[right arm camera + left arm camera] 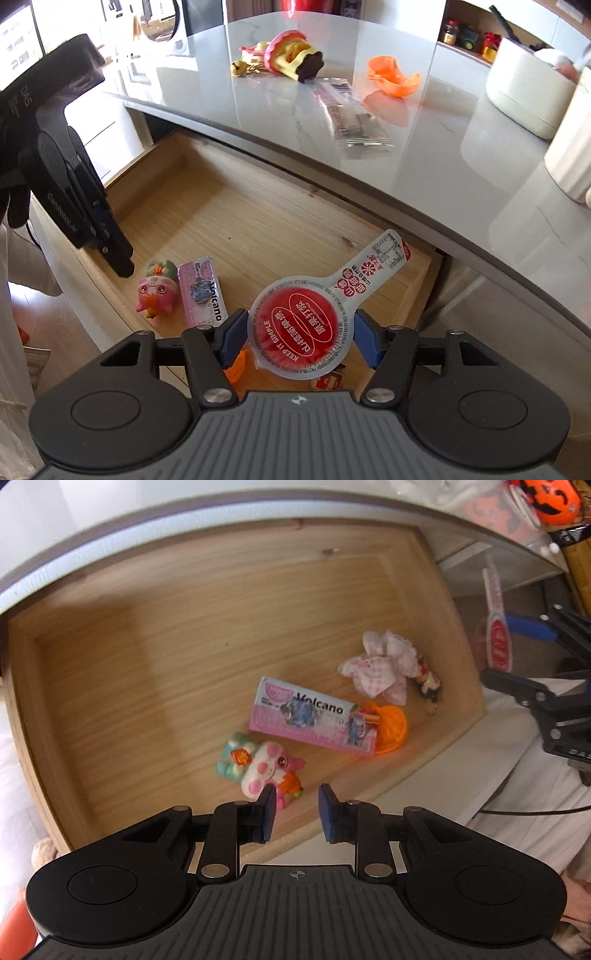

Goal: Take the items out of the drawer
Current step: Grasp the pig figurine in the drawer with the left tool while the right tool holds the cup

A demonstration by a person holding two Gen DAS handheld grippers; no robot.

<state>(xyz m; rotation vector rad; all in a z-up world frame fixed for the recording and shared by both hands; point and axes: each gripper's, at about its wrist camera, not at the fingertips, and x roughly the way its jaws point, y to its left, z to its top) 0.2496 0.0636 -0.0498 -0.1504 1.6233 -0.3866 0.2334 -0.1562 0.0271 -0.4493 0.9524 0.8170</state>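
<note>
The wooden drawer (147, 683) is pulled out. In it lie a pink and teal toy animal (266, 771), a pink Volcano packet (306, 716), an orange plastic shell (393, 723), a crumpled pink-white cloth (384, 664) and a small figurine (430, 686). My left gripper (297, 812) hangs open just above the drawer's front edge, its left finger beside the toy animal. My right gripper (301, 338) is shut on a round red sauce cup (299, 328) with a long white tab, held above the drawer (258, 229). The toy animal (155, 295) and packet (201, 291) lie below the left gripper (110, 254).
A grey marble countertop (424, 147) overhangs the drawer's back. On it lie a yellow and pink toy (288, 55), an orange shell (391, 75) and a clear packet (351, 114). White containers (524, 92) stand at its right. An orange pumpkin (550, 498) sits at the top right.
</note>
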